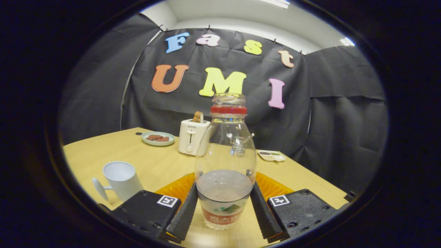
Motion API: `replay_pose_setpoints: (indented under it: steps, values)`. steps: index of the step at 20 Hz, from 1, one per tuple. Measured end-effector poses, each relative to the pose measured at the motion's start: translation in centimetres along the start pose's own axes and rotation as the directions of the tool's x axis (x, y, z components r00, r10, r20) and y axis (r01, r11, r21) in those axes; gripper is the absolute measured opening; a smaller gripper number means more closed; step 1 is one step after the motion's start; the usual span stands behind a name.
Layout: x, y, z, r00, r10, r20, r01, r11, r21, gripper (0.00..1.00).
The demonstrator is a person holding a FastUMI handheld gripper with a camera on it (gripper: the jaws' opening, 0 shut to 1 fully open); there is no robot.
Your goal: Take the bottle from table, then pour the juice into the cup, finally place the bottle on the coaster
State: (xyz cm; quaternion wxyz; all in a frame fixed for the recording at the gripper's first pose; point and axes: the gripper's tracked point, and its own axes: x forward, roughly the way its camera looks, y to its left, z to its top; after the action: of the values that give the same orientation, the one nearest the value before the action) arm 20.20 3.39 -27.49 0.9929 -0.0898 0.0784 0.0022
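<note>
Bottle (225, 162): clear plastic, upright, uncapped, red ring at the neck; dark juice fills roughly the lower third; it stands between the two fingers, base apparently over the near edge of the coaster
Gripper (224, 210): fingers flank the bottle's lower body, one on each side, and appear to touch its wall; jaws narrowed to the bottle's width, judged closed on it, though firm pressure cannot be confirmed
Coaster (275, 187): orange, ribbed, lying under and just behind the bottle
Cup (120, 179): white mug, handle toward the camera side, left of the fingers and near them; interior looks empty
Table (137, 155): light wood, bearing all items
Toaster (193, 137): white, beyond the bottle, a slice standing in its slot
Plate (158, 138): left of the toaster, holding brown food
Step in hand: judged the opening grasp, since the cup looks unfilled
Next move calls for: a secure hold, a level lift, then travel leftward to the cup before any tilt
</note>
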Motion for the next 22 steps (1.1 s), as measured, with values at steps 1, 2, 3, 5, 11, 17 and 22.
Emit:
replay_pose_setpoints:
  steps: [1, 2, 3, 5, 11, 17, 22]
  values:
    - [-0.3, -0.4, 0.8, 1.0, -0.014, 0.009, 0.014, 1.0, -0.017, 0.81]
    - [-0.8, -1.0, 1.4, 1.0, -0.026, 0.014, 0.026, 0.999, -0.035, 0.81]
    - [-1.1, -1.2, 1.9, 0.999, -0.03, 0.012, 0.03, 0.998, -0.048, 0.81]
    - [-1.6, -2.0, 2.9, 0.999, -0.038, -0.007, 0.037, 0.997, -0.073, 0.81]
    - [-2.0, -3.8, 3.2, 0.996, -0.037, -0.077, 0.011, 0.948, -0.319, 0.82]
    - [-1.6, -3.1, 1.8, 0.993, -0.038, -0.108, -0.023, 0.855, -0.517, 0.82]
    - [-2.4, -1.1, 3.0, 0.999, -0.029, -0.036, -0.004, 0.72, -0.694, 0.82]
